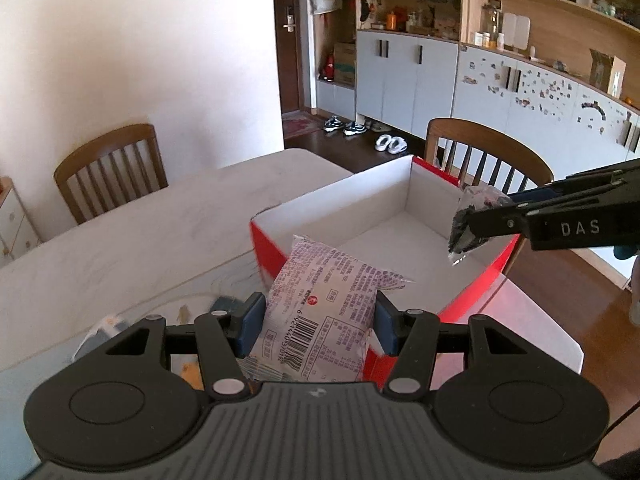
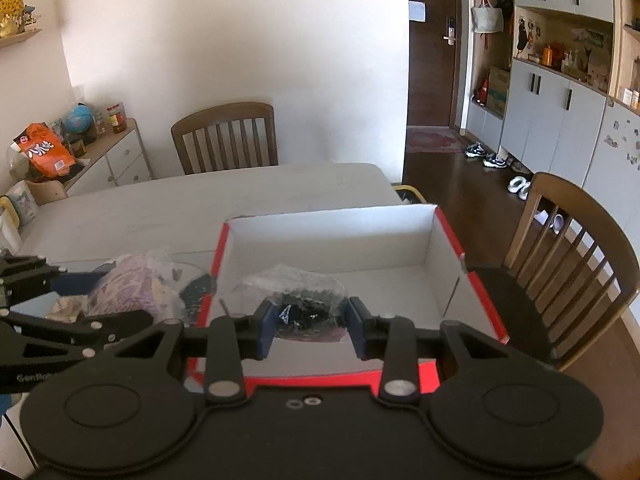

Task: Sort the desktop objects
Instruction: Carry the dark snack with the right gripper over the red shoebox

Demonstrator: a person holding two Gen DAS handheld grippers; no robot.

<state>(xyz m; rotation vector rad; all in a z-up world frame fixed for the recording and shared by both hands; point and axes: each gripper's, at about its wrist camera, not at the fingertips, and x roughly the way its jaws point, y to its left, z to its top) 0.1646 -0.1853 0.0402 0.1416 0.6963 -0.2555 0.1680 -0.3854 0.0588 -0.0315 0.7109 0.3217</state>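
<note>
Both grippers carry something toward the box (image 1: pixel 400 208), a red box with a white inside that stands open on the worktop (image 1: pixel 140 232) at its right end. The left gripper (image 1: pixel 318 320) has its fingers closed on a white snack pack (image 1: pixel 324 300) with purple print and a barcode; the pack is at the near-left corner of the box, partly above the rim. The right gripper (image 2: pixel 312 320) has its fingers closed on a small clear bag (image 2: pixel 308 304) with dark contents, and it hangs over the inside of the box.

The step in hand seems to be the drop into the box. To do it well, I think each gripper should go fully past the rim before its fingers open, and go low, so the light packs do not bounce out. The left pack is not yet clear of the red wall, so it needs a little more travel forward. The two grippers are near each other, so it may be safer to release one after the other.

The left view shows the clear bag from the side, hanging above the right wall of the box. The right view shows more things on the worktop just left of the box, under the left gripper, though I cannot tell what they are. It also shows that the box floor is still bare.
</note>
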